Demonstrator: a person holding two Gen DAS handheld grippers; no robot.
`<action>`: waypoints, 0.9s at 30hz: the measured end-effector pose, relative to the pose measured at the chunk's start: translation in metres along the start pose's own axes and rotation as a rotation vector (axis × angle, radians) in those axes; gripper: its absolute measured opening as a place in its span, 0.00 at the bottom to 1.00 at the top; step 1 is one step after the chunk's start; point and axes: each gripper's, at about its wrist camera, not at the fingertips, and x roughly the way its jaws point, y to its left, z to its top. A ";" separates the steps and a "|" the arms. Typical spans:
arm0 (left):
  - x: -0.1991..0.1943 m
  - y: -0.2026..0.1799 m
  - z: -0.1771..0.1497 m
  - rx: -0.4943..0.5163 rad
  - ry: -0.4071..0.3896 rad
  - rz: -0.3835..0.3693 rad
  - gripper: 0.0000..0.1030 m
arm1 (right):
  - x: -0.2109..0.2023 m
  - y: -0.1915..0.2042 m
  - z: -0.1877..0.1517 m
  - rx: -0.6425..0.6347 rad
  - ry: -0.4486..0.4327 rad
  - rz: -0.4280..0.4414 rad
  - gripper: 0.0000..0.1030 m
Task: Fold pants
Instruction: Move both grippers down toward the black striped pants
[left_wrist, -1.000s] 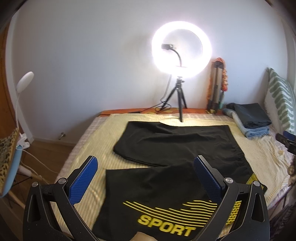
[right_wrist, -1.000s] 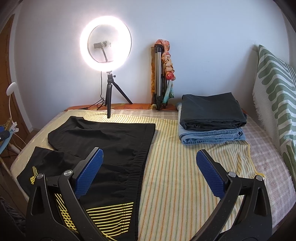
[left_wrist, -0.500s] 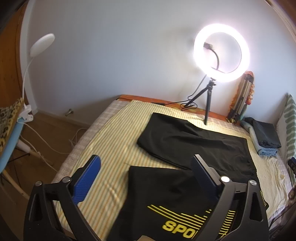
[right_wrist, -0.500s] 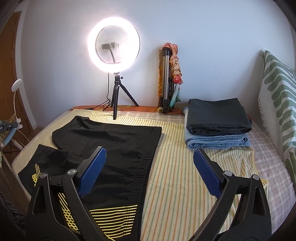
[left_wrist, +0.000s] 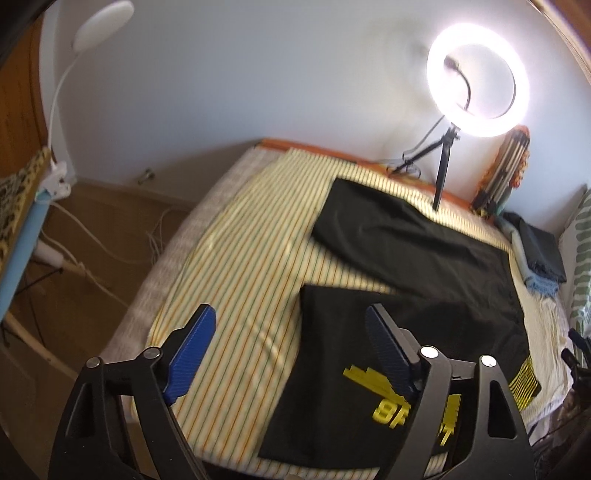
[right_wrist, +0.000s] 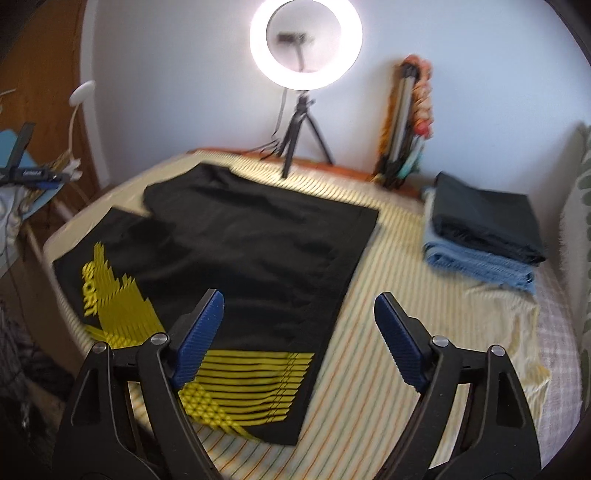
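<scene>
Black pants (left_wrist: 402, 273) with yellow stripes and yellow SPORT lettering lie spread flat on the striped bed cover, the two legs apart in a V. They also show in the right wrist view (right_wrist: 251, 254). My left gripper (left_wrist: 288, 343) is open and empty, hovering above the near leg's hem end by the bed's left side. My right gripper (right_wrist: 295, 325) is open and empty above the waistband edge of the pants.
A lit ring light on a small tripod (right_wrist: 303, 107) stands at the far edge of the bed (left_wrist: 236, 236). A folded stack of dark and blue clothes (right_wrist: 484, 236) lies at the far right. A white clip lamp (left_wrist: 77, 66) and cables are on the left.
The left gripper has swung left and turned, so the bed's left edge and floor fill more of its view. The right gripper has tipped down and shifted toward the waistband. Both stay open.
</scene>
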 end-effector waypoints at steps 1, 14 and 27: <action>0.000 0.002 -0.004 0.004 0.012 0.000 0.76 | 0.002 0.004 -0.003 -0.021 0.023 0.021 0.80; 0.000 -0.009 -0.045 0.122 0.107 -0.059 0.62 | 0.021 0.059 -0.049 -0.398 0.287 0.149 0.60; 0.007 -0.064 -0.076 0.470 0.206 -0.184 0.62 | 0.038 0.071 -0.067 -0.583 0.391 0.093 0.49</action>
